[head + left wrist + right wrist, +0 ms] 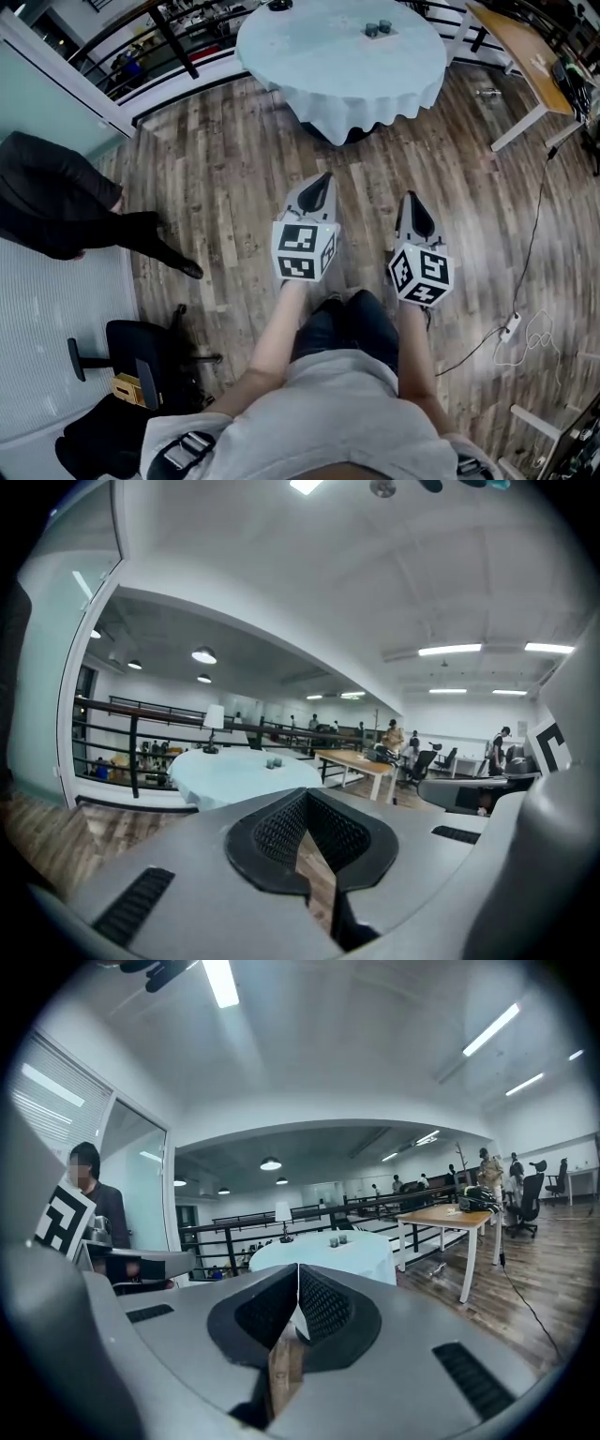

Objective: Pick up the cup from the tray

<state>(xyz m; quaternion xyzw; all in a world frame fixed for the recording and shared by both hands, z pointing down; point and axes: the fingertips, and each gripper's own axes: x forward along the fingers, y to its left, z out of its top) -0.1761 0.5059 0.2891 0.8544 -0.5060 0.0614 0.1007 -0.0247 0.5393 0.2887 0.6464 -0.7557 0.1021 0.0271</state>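
Observation:
Two small dark cups (378, 29) stand on a little tray on the round table with a pale cloth (319, 56), far ahead of me. The same cups (272, 760) (336, 1239) look tiny in both gripper views. My left gripper (323, 178) and right gripper (410, 199) hang side by side over the wooden floor, well short of the table, pointing toward it. Both are shut with nothing between the jaws; in the gripper views the left gripper (305, 795) and right gripper (298, 1267) have their tips meeting.
A person in black (56, 192) stands at the left by a glass wall. A black office chair (141, 361) sits at the lower left. A wooden desk (525, 47) stands right of the table, and a cable with a power strip (511, 328) lies on the floor. A railing (178, 47) runs behind the table.

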